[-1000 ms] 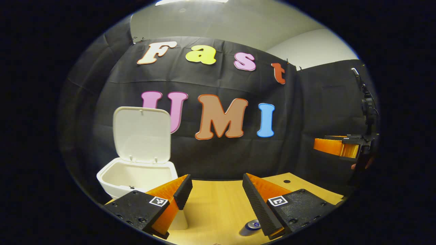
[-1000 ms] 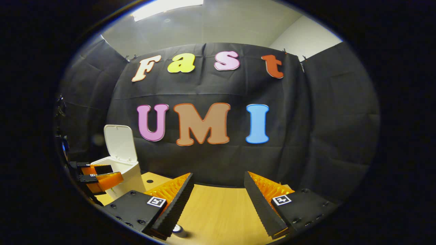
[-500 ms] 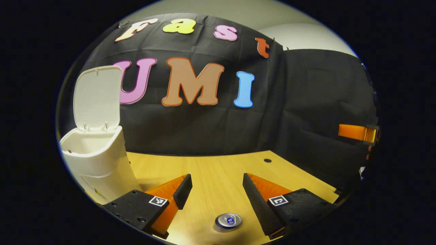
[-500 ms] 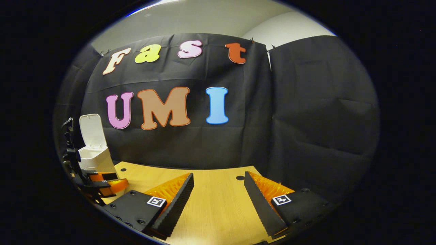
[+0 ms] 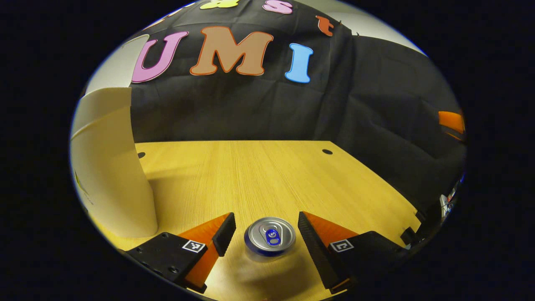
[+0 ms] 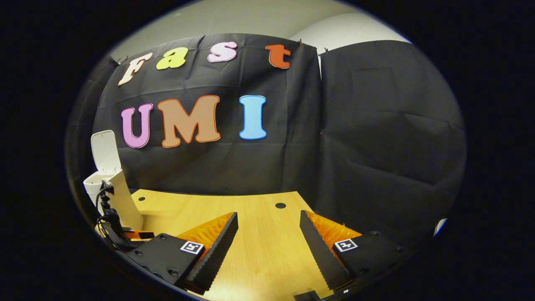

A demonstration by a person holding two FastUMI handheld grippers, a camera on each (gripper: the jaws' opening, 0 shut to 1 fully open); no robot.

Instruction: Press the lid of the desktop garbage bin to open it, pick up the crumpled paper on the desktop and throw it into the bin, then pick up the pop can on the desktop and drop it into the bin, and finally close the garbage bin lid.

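A silver pop can (image 5: 270,236) with a blue tab stands upright on the wooden desktop (image 5: 259,175). My left gripper (image 5: 266,228) is open and straddles the can's top, one finger on each side, neither touching it. The white garbage bin (image 5: 109,167) stands close at the left of the left gripper view. In the right gripper view the bin (image 6: 109,184) sits far left with its lid (image 6: 103,151) raised upright. My right gripper (image 6: 268,234) is open over bare desktop, holding nothing. The left gripper (image 6: 125,234) shows low beside the bin there.
Black cloth walls close the desk at the back and right. Small round holes (image 5: 327,151) mark the desktop near its far edge. The desk's right edge (image 5: 401,200) runs close to the right wall. The other gripper's finger (image 5: 451,121) shows at far right.
My left gripper dropped and tipped down, so the can now sits between its fingers and the bin looms nearer. The right gripper swung slightly right and stayed open.
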